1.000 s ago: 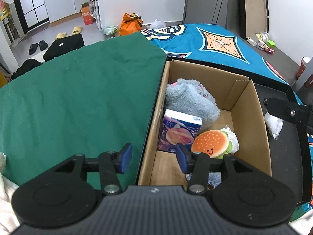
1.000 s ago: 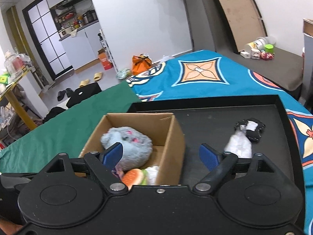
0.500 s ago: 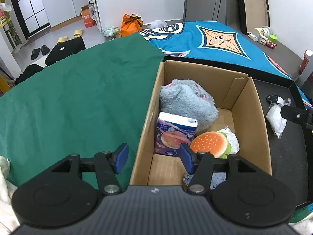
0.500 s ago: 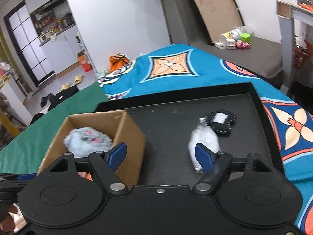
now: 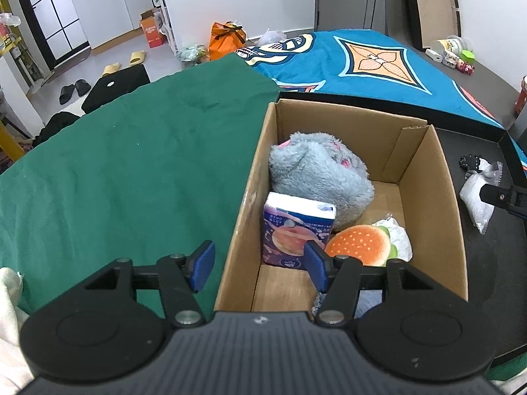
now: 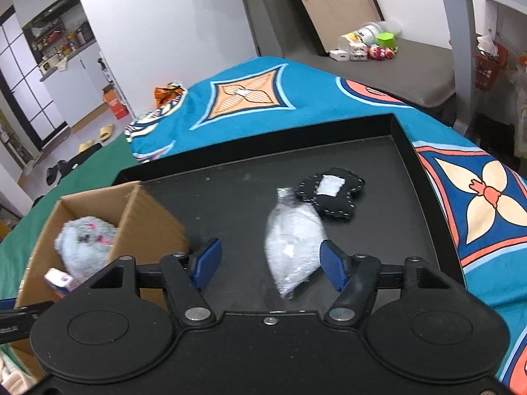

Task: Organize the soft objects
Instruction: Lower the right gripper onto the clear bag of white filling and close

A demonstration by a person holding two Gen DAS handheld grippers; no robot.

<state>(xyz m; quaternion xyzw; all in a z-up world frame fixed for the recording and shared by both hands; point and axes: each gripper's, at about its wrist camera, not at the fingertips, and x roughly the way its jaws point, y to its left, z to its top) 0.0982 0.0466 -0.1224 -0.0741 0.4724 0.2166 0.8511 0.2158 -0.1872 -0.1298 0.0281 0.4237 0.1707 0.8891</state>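
Note:
An open cardboard box [image 5: 425, 171] holds a grey plush [image 5: 316, 177], a tissue pack [image 5: 293, 230] and a burger plush [image 5: 359, 245]. My left gripper [image 5: 259, 265] hovers open over the box's near left corner, with the box's left wall between its fingers and no pad touching it. On the black tray [image 6: 405, 138] lie a clear bag of white filling [image 6: 293, 243] and a black soft pouch [image 6: 332, 197] with a white label. My right gripper [image 6: 270, 261] is low over the bag. Its jaws are closing with the bag between them, and the pads do not press on it.
The box [image 6: 148, 223] stands at the tray's left end, beside a green cloth [image 5: 131, 164]. A blue patterned cloth [image 6: 250, 98] lies beyond the tray. Cans and small toys [image 6: 365, 46] sit on a grey surface at the far right. White fabric [image 5: 10, 296] lies at the near left.
My right gripper swung right from over the box and came down to the clear bag, its jaws narrowing. The left gripper's jaws widened a little and it hardly moved.

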